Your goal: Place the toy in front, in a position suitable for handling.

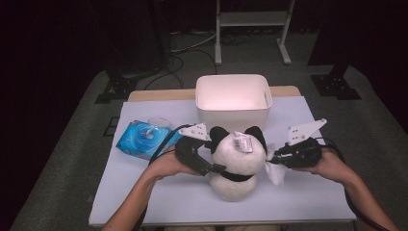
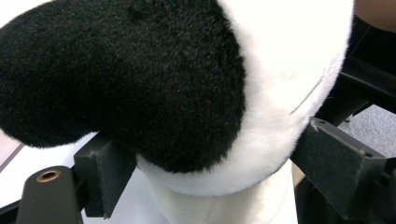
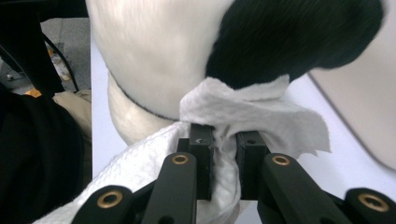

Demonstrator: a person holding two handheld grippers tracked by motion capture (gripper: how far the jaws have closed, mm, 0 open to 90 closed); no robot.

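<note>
**Plush panda, gripped and wiped at table centre**

Forearms enter the high view from the bottom edge, bent inward toward a plush panda: rounded white body, black ears, soft pile, standing upright with its long axis vertical on the pale table. Left gripper, black, grey plate on top, holds the toy at the neck from its left. Right gripper points inward at the head's right side, pinching a white wipe. Behind stands a white rectangular bin; a blue wipes packet lies left.

Left gripper view: both pads press the plush's white neck below a black fuzzy patch; jaws stand wide around it.

Right gripper view: jaws nearly together, clamped on crinkled, textured wipe bunched against the panda's black ear.
</note>
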